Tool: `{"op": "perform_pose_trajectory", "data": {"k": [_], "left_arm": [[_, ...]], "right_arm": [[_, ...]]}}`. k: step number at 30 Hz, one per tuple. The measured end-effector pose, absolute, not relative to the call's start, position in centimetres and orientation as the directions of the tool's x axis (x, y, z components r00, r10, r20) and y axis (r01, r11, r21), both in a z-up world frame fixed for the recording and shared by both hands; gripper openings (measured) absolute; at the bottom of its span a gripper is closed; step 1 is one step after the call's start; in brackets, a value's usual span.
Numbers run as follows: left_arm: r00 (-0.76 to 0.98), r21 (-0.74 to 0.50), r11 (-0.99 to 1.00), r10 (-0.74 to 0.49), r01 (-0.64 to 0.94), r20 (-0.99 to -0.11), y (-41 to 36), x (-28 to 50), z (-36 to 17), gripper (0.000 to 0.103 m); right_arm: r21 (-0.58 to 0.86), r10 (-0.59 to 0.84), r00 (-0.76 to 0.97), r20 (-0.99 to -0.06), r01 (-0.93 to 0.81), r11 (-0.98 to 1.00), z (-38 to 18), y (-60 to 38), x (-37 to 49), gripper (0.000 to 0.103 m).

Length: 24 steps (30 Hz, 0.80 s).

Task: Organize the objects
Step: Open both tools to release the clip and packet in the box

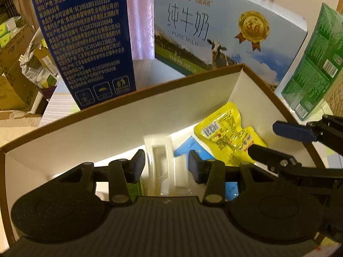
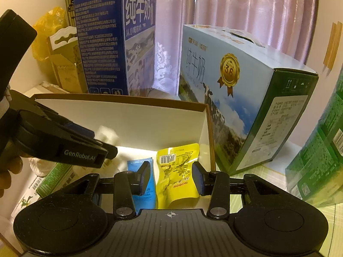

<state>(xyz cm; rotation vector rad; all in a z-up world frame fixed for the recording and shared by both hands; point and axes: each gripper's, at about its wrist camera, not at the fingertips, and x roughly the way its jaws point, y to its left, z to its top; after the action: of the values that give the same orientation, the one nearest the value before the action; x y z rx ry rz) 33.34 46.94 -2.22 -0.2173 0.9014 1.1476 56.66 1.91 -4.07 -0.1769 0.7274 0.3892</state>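
Observation:
An open box with a brown rim and white walls (image 1: pixel 107 132) (image 2: pixel 150 124) holds a yellow snack packet (image 1: pixel 227 137) (image 2: pixel 178 171), a blue packet (image 1: pixel 188 147) (image 2: pixel 141 184) and a green packet (image 1: pixel 134 188) (image 2: pixel 55 177). My left gripper (image 1: pixel 167 166) (image 2: pixel 103 141) hangs open over the box. A clear whitish plastic item (image 1: pixel 159 165) (image 2: pixel 107 135), blurred by motion, lies in the gap between its fingers, with neither pad pressed on it. My right gripper (image 2: pixel 171 178) (image 1: pixel 262 138) stands open above the yellow and blue packets, holding nothing.
Behind the box stand a tall dark blue milk carton (image 1: pixel 85 38) (image 2: pixel 107 49) and a light blue pure milk case (image 1: pixel 214 32) (image 2: pixel 235 96). A green carton (image 1: pixel 315 68) (image 2: pixel 321 150) is at the right. Cardboard boxes (image 1: pixel 15 75) pile up at the far left. A hand (image 2: pixel 8 171) holds the left gripper.

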Motion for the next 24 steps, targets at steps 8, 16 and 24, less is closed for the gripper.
{"op": "perform_pose_trajectory", "data": {"k": [8, 16, 24], "left_arm": [[0.115, 0.287, 0.419, 0.712, -0.861, -0.693, 46.7, 32.8, -1.4, 0.074], [0.103, 0.294, 0.411, 0.713, -0.863, -0.694, 46.2, 32.1, -1.1, 0.083], [0.11, 0.293, 0.409, 0.721, -0.864, -0.684, 44.4, 31.3, 0.1, 0.09]], "right_arm": [[-0.006, 0.296, 0.673, -0.678, -0.407, 0.913, -3.9, 1.6, 56.5, 0.042], [0.012, 0.31, 0.669, -0.676, -0.41, 0.912, -3.7, 1.5, 56.1, 0.047], [0.069, 0.321, 0.67, -0.669, -0.374, 0.925, -2.9, 0.5, 54.9, 0.059]]}}
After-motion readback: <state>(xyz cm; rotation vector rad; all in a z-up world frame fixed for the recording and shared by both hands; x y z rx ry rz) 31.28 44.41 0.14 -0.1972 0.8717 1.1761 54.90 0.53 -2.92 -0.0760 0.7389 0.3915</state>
